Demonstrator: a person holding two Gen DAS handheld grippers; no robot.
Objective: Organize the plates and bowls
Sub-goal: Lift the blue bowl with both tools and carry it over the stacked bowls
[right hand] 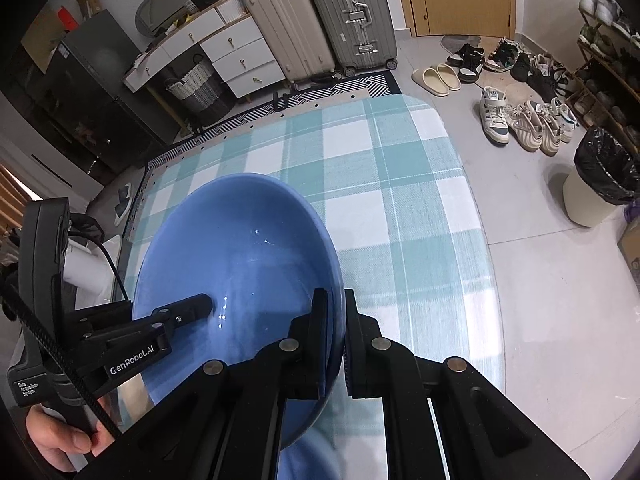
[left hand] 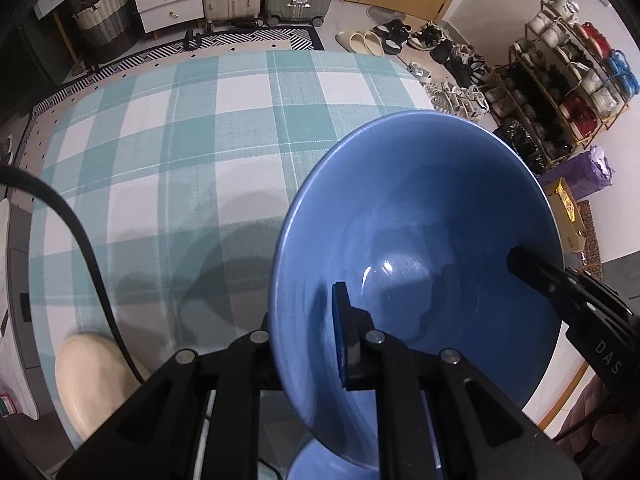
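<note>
Your left gripper [left hand: 308, 332] has its jaws clamped on the near rim of the blue bowl [left hand: 420, 216], one finger inside, one outside. Your right gripper [right hand: 336, 336] pinches the opposite rim the same way. The bowl hangs tilted between them above the checked counter [right hand: 400, 184]. A cream plate [left hand: 92, 376] lies on the counter's left edge.

Checked tablecloth [left hand: 192, 128] covers the table, bearing a cream plate [left hand: 92, 380].
</note>
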